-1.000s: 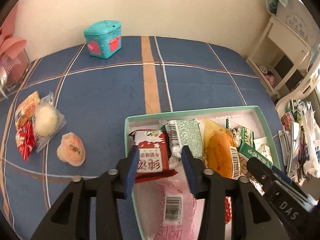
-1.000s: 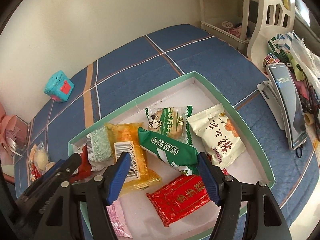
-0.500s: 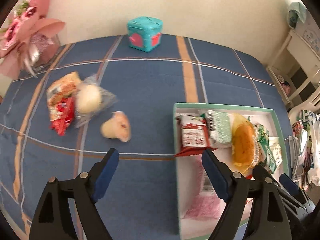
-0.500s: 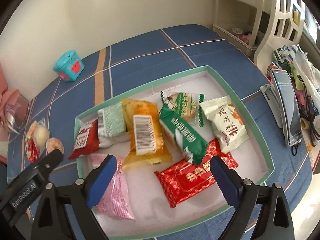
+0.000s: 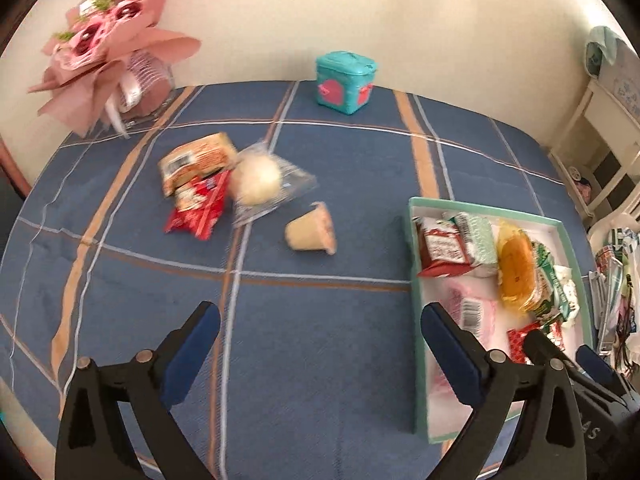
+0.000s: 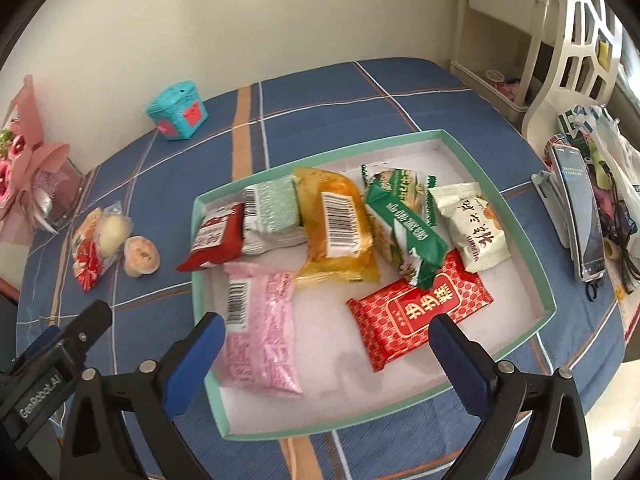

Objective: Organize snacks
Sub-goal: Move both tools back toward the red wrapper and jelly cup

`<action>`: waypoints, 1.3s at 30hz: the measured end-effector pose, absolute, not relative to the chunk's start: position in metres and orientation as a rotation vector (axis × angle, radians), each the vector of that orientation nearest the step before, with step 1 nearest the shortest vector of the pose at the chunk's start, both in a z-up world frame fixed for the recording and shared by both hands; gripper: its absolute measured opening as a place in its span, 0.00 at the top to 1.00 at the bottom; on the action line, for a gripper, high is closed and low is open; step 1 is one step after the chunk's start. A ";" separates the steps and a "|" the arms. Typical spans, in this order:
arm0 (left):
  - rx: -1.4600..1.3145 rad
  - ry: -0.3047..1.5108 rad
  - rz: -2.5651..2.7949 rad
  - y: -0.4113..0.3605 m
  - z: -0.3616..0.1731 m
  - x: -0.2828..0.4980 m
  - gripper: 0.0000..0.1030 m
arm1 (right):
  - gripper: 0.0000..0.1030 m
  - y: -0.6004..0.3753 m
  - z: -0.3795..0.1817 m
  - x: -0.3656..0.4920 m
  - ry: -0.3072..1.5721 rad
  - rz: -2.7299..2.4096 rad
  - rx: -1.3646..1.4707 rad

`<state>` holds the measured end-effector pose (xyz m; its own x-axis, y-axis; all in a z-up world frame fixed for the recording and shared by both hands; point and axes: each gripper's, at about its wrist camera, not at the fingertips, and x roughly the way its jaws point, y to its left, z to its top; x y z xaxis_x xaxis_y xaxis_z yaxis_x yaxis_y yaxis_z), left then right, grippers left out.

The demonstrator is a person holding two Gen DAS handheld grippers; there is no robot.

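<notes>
Left gripper (image 5: 320,322), jaws opening wide with nothing between them, hangs over a bare stretch of the blue plaid table (image 5: 320,360), just left of the near-left corner of the green-rimmed box (image 5: 412,320). Right gripper (image 6: 326,330), jaws likewise opening and holding nothing, hangs over the near part of the same box (image 6: 548,304), its left finger above the near-left rim and its right finger above the white floor by the red packet (image 6: 420,308). Inside the box lie, along the far side from left to right, a red-and-white packet (image 6: 216,236) overhanging the left rim, a pale green packet (image 6: 272,216), a yellow packet (image 6: 336,228), two green packets (image 6: 404,220) overlapping, and a white packet (image 6: 472,228); a pink packet (image 6: 260,320) lies along the left wall. Bare white floor remains in the near-right part and the far-right corner. Outside the box, well to its left on open cloth, four snacks are still loose: an orange packet (image 5: 196,160), a red packet (image 5: 198,210) touching it, a round bun in clear wrap (image 5: 258,182), and a small cup on its side (image 5: 310,232) nearest the box. A teal tin (image 5: 346,80) stands at the far edge by the wall, a pink bouquet (image 5: 108,52) at the far-left corner. A phone on a stand (image 6: 578,208) occupies the right edge.
</notes>
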<state>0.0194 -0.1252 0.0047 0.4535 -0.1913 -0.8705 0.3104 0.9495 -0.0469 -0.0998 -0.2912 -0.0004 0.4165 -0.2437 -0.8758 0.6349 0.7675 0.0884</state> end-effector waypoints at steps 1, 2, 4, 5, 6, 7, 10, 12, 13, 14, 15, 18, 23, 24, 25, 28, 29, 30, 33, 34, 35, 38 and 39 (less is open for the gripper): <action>0.126 1.056 -0.299 -0.121 0.005 0.018 0.03 | 0.00 -0.287 0.001 -0.101 0.993 -0.575 0.442; 0.126 1.055 -0.284 -0.117 0.005 0.018 0.03 | 0.00 -0.285 0.002 -0.101 0.990 -0.579 0.436; 0.124 1.050 -0.259 -0.109 0.007 0.017 0.03 | 0.00 -0.280 0.005 -0.101 0.979 -0.584 0.417; 0.123 1.047 -0.249 -0.104 0.008 0.017 0.03 | 0.00 -0.278 0.006 -0.102 0.972 -0.582 0.411; 0.122 1.042 -0.239 -0.100 0.010 0.017 0.03 | 0.00 -0.276 0.007 -0.102 0.967 -0.578 0.407; 0.124 1.037 -0.230 -0.097 0.012 0.017 0.03 | 0.00 -0.274 0.008 -0.102 0.963 -0.568 0.407; 0.151 1.011 -0.191 -0.088 0.017 0.017 0.03 | 0.00 -0.269 0.010 -0.102 0.951 -0.547 0.417; 0.162 1.002 -0.182 -0.084 0.019 0.016 0.03 | 0.00 -0.266 0.011 -0.101 0.943 -0.533 0.421; 0.162 0.999 -0.184 -0.082 0.020 0.016 0.03 | 0.00 -0.264 0.012 -0.101 0.941 -0.532 0.421; 0.161 0.999 -0.186 -0.080 0.021 0.016 0.03 | 0.00 -0.263 0.012 -0.101 0.943 -0.540 0.419; 0.161 0.999 -0.186 -0.078 0.021 0.017 0.03 | 0.00 -0.262 0.011 -0.101 0.946 -0.551 0.413; 0.158 0.980 -0.182 -0.070 0.026 0.016 0.03 | 0.00 -0.258 0.014 -0.101 0.928 -0.549 0.399; 0.174 0.960 -0.132 -0.053 0.031 0.018 0.03 | 0.00 -0.251 0.016 -0.100 0.914 -0.535 0.395; 0.172 0.958 -0.130 -0.050 0.032 0.019 0.03 | 0.00 -0.249 0.017 -0.100 0.906 -0.531 0.393; 0.168 0.958 -0.124 -0.046 0.032 0.020 0.03 | 0.00 -0.248 0.018 -0.099 0.898 -0.529 0.394; 0.149 0.961 -0.110 -0.035 0.033 0.023 0.03 | 0.00 -0.244 0.018 -0.098 0.886 -0.519 0.411; 0.144 0.965 -0.106 -0.031 0.032 0.024 0.03 | 0.00 -0.244 0.017 -0.097 0.881 -0.508 0.423; 0.142 0.967 -0.103 -0.029 0.032 0.025 0.03 | 0.00 -0.244 0.017 -0.096 0.881 -0.503 0.431; 0.140 0.976 -0.095 -0.022 0.030 0.029 0.03 | 0.00 -0.240 0.016 -0.094 0.884 -0.516 0.403; 0.137 0.979 -0.092 -0.019 0.030 0.030 0.03 | 0.00 -0.238 0.016 -0.093 0.886 -0.523 0.382; 0.133 0.983 -0.088 -0.018 0.029 0.031 0.03 | 0.00 -0.236 0.016 -0.093 0.883 -0.525 0.372; 0.118 0.991 -0.086 -0.013 0.029 0.033 0.03 | 0.00 -0.233 0.016 -0.092 0.873 -0.520 0.365; 0.115 0.993 -0.086 -0.013 0.029 0.034 0.03 | 0.00 -0.232 0.016 -0.091 0.869 -0.512 0.375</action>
